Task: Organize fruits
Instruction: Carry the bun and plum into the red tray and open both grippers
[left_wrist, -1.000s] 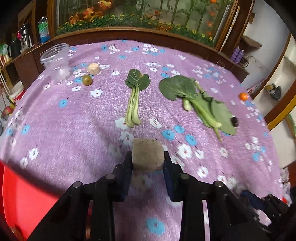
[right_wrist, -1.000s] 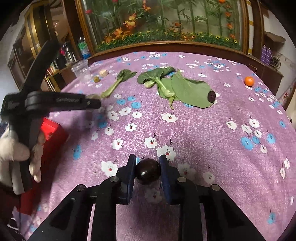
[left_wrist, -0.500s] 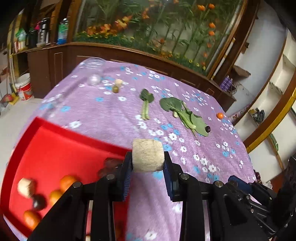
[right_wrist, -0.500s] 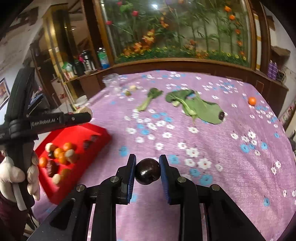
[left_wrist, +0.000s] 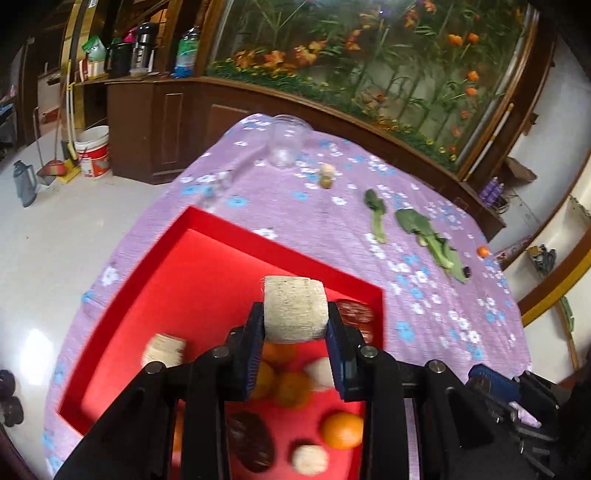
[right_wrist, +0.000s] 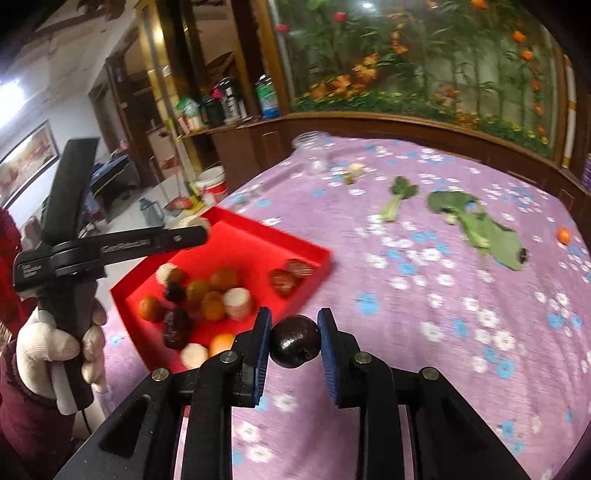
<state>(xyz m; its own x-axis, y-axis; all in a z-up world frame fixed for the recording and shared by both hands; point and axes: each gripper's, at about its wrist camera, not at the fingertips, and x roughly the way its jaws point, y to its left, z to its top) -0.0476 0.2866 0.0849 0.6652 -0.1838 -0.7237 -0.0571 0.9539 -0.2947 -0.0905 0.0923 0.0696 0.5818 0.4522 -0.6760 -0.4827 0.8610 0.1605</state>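
Left tool (left_wrist: 295, 325) gripping fibrous pale cylinder (left_wrist: 294, 310)

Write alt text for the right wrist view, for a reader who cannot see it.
The right gripper holds a dark round fruit over a purple flowered tablecloth, beside a red tray of mixed fruit. At left, a gloved hand holds the left gripper above the tray. Leafy greens and a small orange lie farther back.
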